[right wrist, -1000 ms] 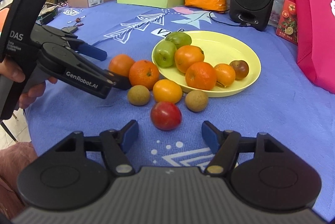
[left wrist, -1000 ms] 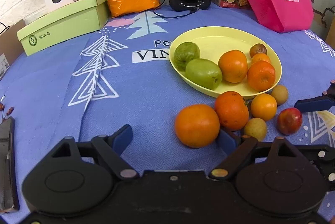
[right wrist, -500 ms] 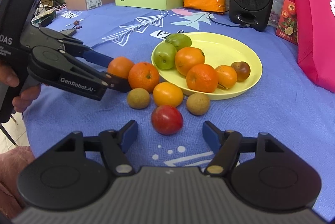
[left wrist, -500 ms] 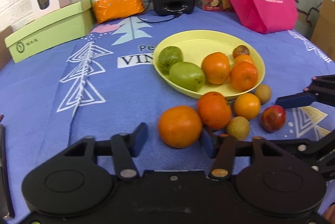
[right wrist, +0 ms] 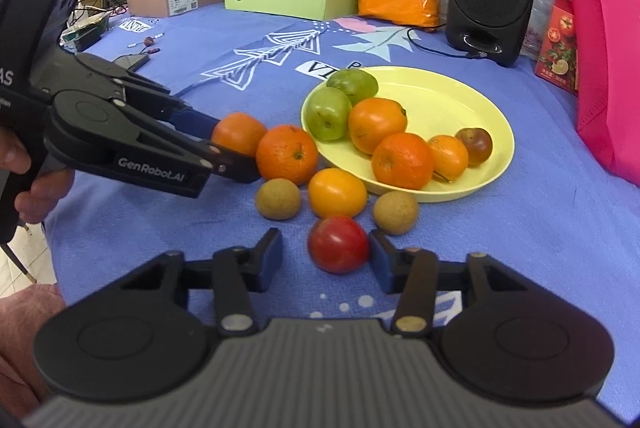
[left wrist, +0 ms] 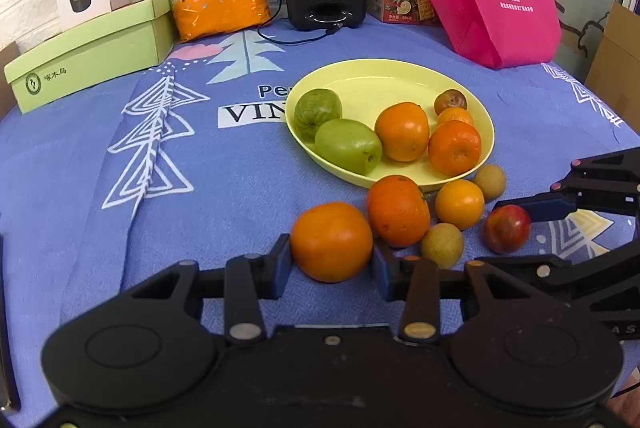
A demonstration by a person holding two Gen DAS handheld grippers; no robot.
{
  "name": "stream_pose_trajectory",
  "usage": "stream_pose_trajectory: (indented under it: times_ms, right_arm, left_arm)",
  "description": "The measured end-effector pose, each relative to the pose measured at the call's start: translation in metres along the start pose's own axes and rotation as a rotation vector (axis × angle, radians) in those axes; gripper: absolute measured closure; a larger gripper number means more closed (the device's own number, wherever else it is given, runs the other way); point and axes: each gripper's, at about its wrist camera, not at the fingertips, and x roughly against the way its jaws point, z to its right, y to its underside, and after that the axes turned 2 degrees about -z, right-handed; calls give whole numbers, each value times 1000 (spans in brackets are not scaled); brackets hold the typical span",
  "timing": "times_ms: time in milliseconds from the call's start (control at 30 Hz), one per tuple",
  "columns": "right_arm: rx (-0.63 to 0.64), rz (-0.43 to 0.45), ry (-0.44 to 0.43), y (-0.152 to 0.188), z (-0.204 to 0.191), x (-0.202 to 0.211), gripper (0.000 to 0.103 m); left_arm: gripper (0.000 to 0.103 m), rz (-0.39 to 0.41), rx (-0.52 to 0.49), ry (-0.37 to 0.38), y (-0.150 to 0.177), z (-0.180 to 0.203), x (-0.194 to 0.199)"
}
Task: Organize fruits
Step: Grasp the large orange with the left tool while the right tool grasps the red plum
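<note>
**Two fruits framed, neither lifted yet**

I take the yellow plate (left wrist: 486,131) as my landmark. It sits on the blue-clothed tabletop (left wrist: 200,187) and already carries two green fruits and several orange ones. Six fruits lie loose on the cloth along its near rim.

My left hand-held gripper (left wrist: 330,268) is open around the large orange (left wrist: 331,242), the loose fruit farthest out from the plate's near-left edge. The orange lies straight ahead between the two blue pads; the left pad looks to be touching it and the right pad stands just off it, so I judge this no grip yet. The fruit is round, so no long axis matters; what matters is that it is centred and that its neighbour orange (left wrist: 398,210) sits just beside the right pad.

My right hand-held gripper (right wrist: 326,260) is open too, with the red fruit (right wrist: 339,244) between its pads, nearer the right one. That fruit is in front of the plate's near edge, close to two small brown fruits.

Each gripper is the nearer one to its own fruit. The plate lies ahead of both.
</note>
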Motion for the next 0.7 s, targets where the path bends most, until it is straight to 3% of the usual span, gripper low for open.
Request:
stream_pose_trajectory:
  times_ms: [100, 700]
  right_arm:
    - [3, 3, 3, -1, -1, 0, 72]
    - [14, 0, 0, 11, -5, 22, 72]
  left_arm:
    - [63, 2, 16, 8, 2, -2, 3]
    - [63, 21, 40, -6, 17, -3, 37]
